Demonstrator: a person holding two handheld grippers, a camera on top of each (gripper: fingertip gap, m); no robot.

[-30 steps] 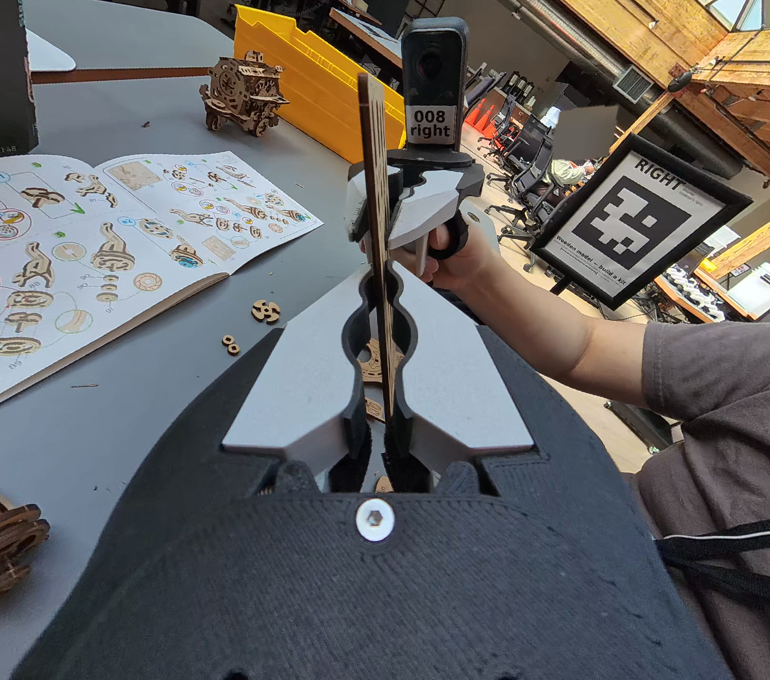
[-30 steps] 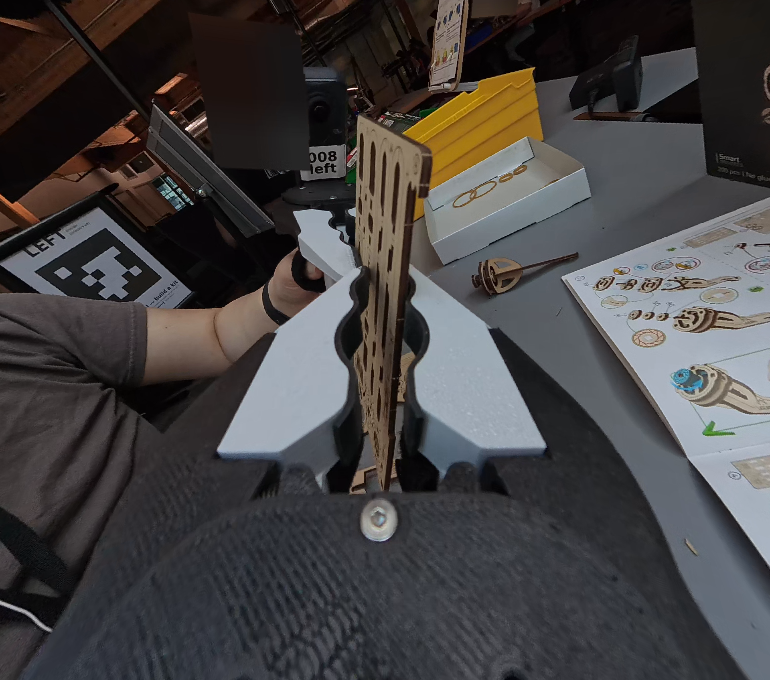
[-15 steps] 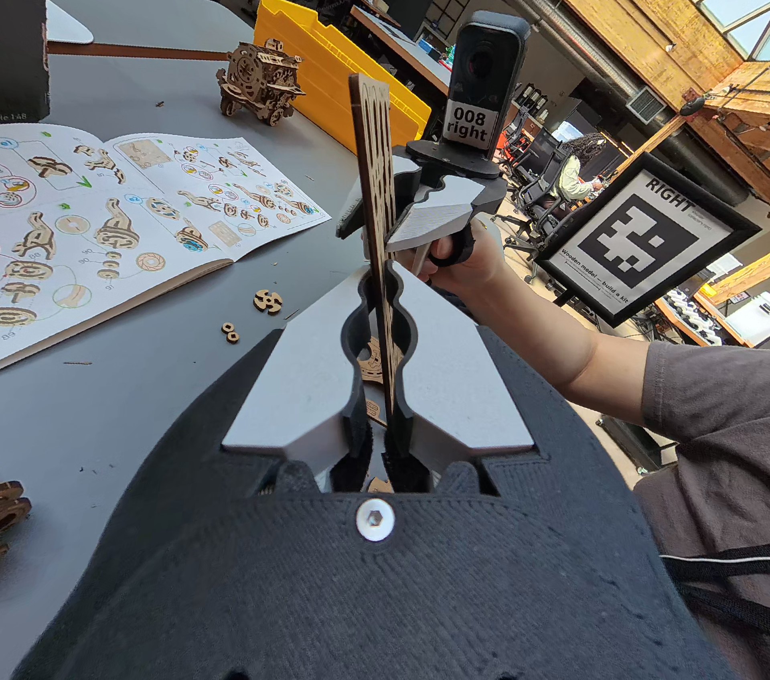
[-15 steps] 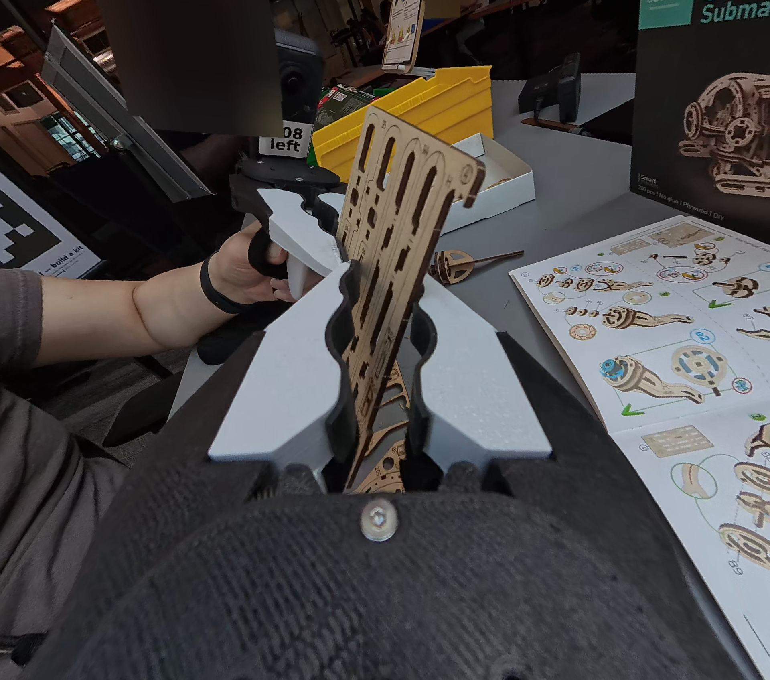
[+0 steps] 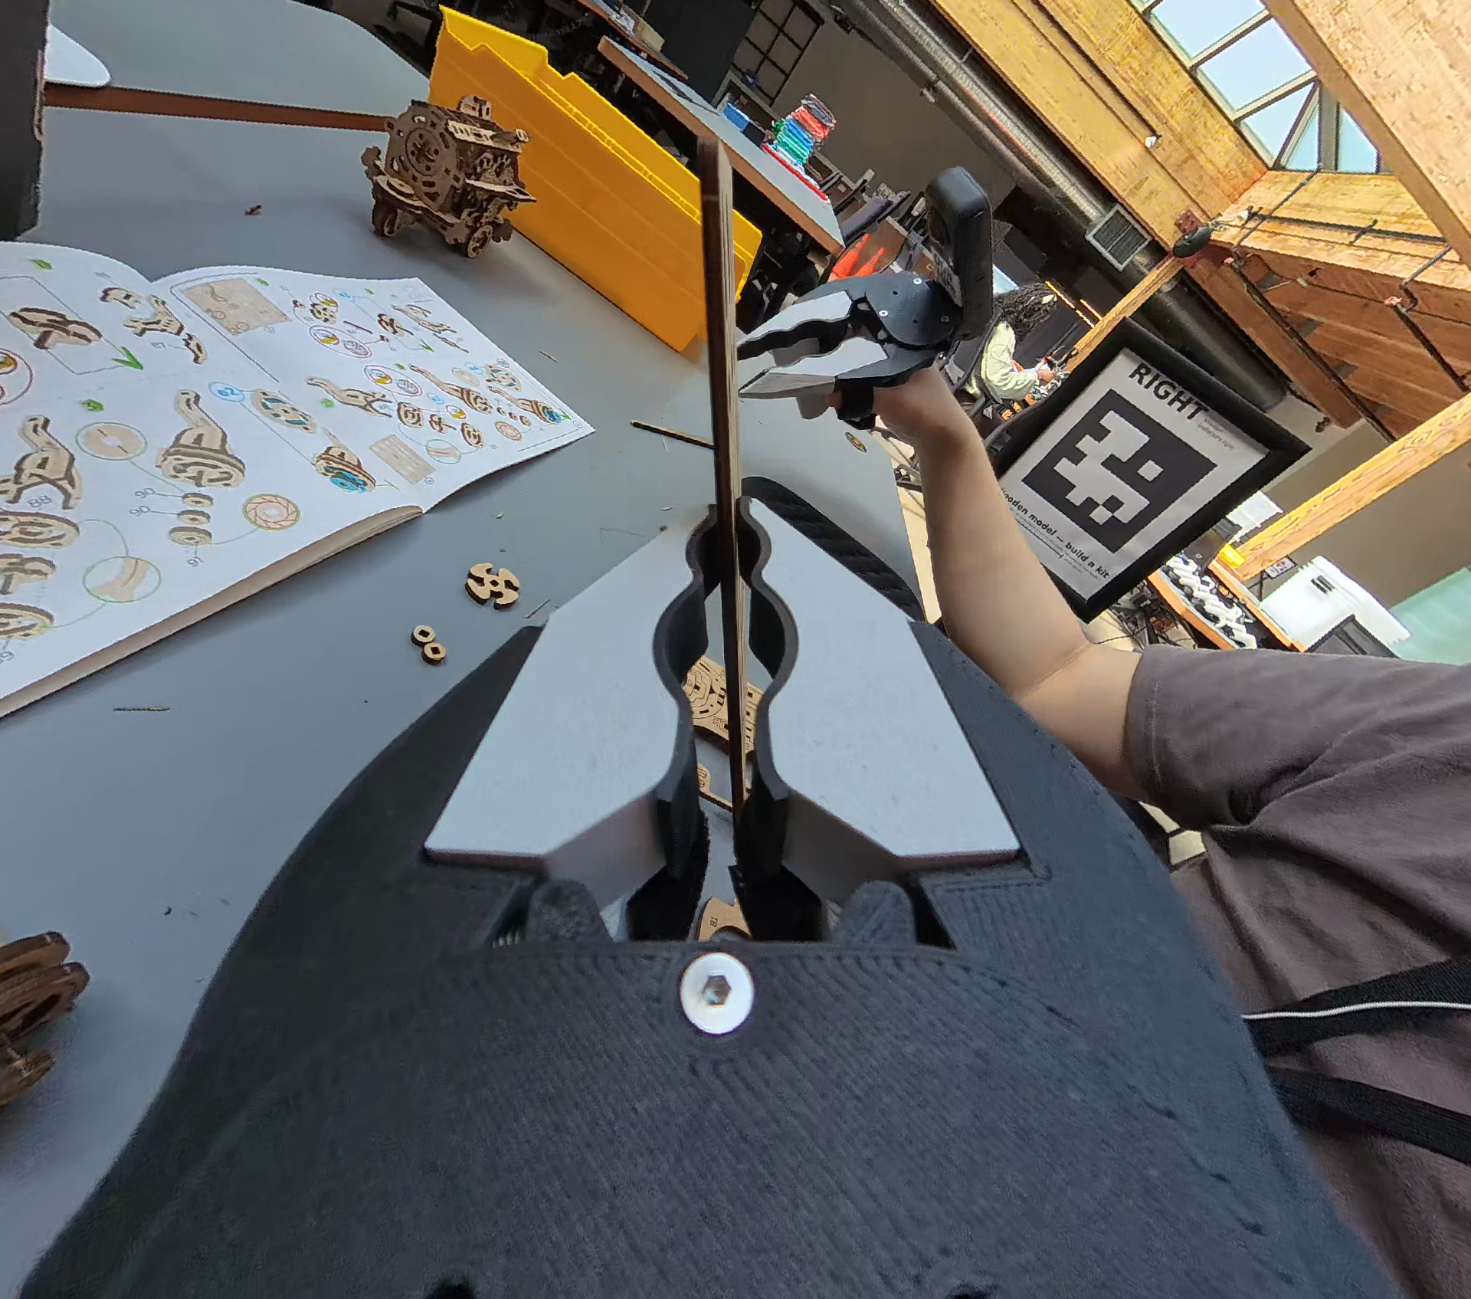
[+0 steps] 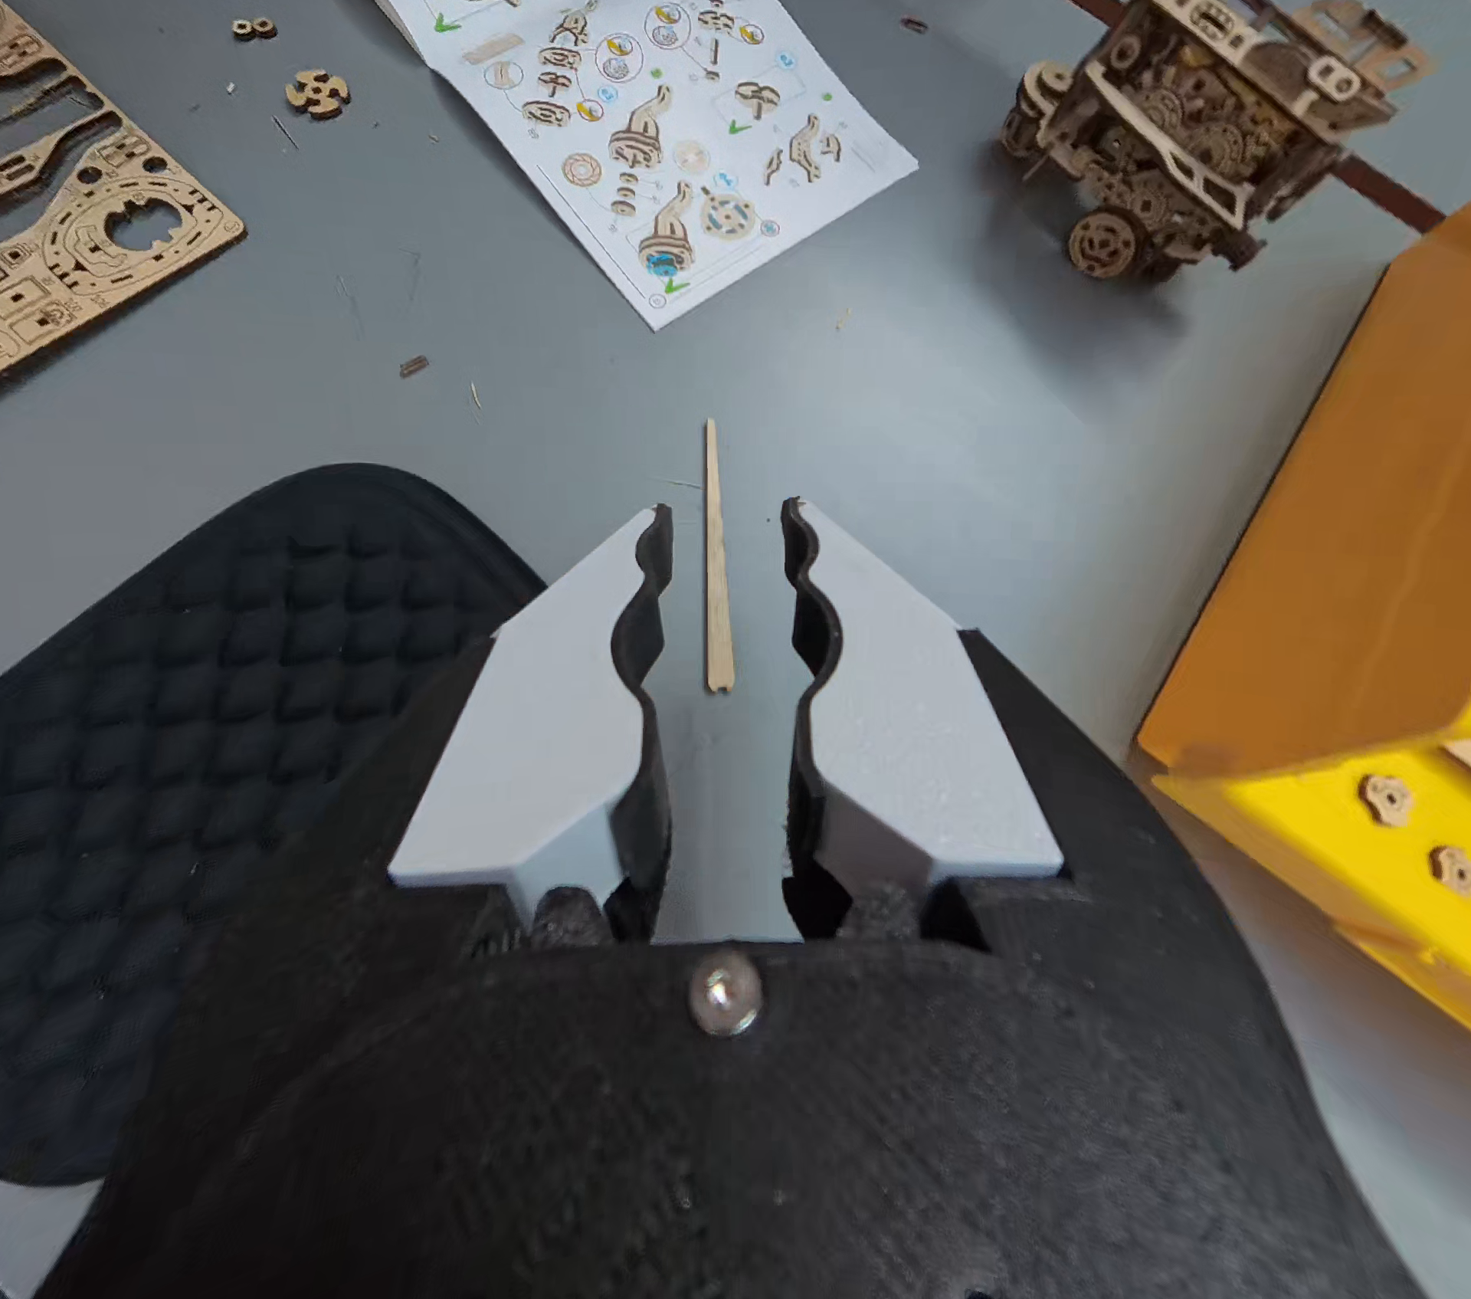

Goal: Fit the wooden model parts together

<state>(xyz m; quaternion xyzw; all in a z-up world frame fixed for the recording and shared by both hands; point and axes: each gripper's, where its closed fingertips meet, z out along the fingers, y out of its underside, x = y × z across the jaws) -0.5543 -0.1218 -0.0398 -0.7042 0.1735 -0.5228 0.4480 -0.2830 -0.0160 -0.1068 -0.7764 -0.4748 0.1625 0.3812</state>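
My left gripper [image 5: 724,520] is shut on a thin wooden parts sheet [image 5: 720,345], which stands upright and shows edge-on. My right gripper [image 6: 726,512] is open and empty, pointing down at the grey table [image 6: 915,425]. A thin wooden stick [image 6: 715,560] lies flat on the table between its fingers, apart from both pads. In the left wrist view the right gripper [image 5: 784,365] hangs over the table just right of the sheet, with the stick [image 5: 673,433] below it. A built wooden model [image 6: 1194,122] stands at the back right; it also shows in the left wrist view [image 5: 446,178].
An open instruction booklet [image 6: 597,66] lies ahead. Another cut-out wooden sheet [image 6: 79,210] lies at the left, with small loose wooden pieces [image 6: 317,93] near it. A yellow bin [image 6: 1313,624] stands close on the right and a black pad [image 6: 199,703] on the left. The built wooden model [image 6: 1194,122] lies some 20 cm from my right tips, 40 cm from my left tips. My left wrist view [image 5: 502,172] looks at it from another angle.
My right gripper has let go of the wooden sheet, opened, and swung away to point down at the table over the stick. My left gripper still holds the sheet upright.
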